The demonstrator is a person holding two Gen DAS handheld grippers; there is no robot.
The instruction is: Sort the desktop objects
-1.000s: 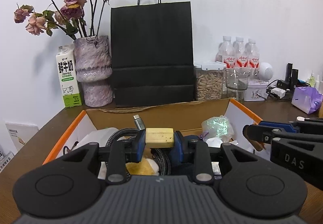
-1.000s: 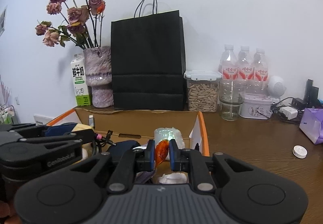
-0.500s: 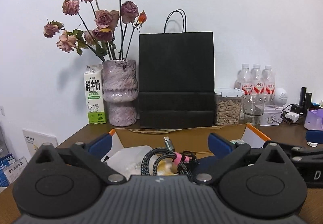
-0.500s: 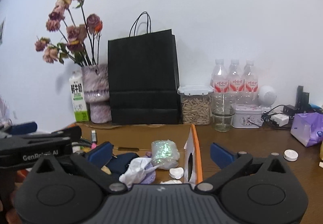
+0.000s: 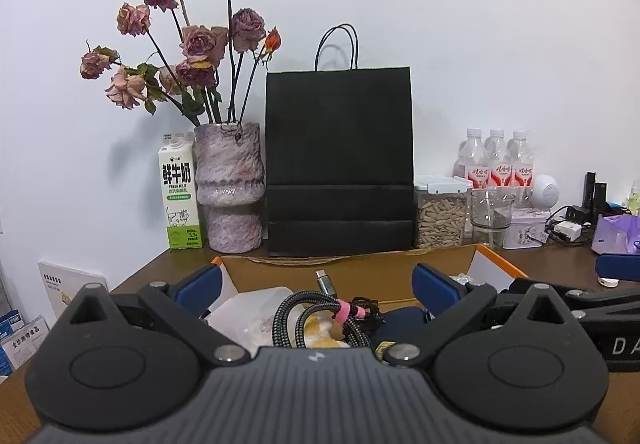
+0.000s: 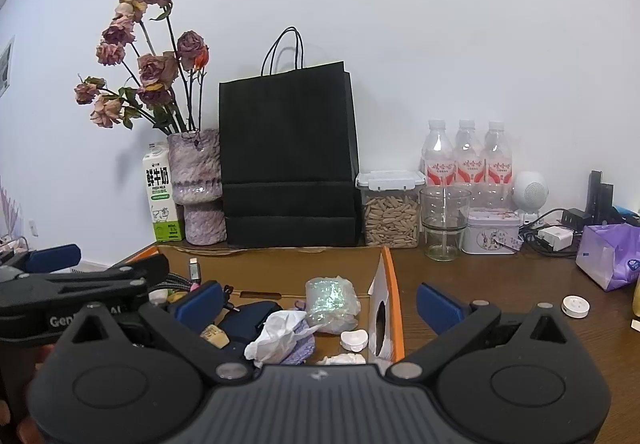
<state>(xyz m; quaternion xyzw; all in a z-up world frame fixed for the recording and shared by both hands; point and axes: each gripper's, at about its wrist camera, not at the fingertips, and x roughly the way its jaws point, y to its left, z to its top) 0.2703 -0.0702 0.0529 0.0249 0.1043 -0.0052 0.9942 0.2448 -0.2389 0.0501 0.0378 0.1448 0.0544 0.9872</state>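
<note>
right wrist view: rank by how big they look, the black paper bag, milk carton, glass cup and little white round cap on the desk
1. black paper bag
2. milk carton
3. glass cup, clearly shorter than the carton, though about as wide
4. white round cap, smallest even though it lies nearer the camera

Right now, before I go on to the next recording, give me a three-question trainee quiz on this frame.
1. True or false: both claws, left and right, are open and hold nothing.
2. What stands between the vase and the nut jar?
A. milk carton
B. black bag
C. glass
3. Fill in: the braided cable lies inside the ___.

Key: 1 true. 2 B, the black bag. 3 box.
</note>
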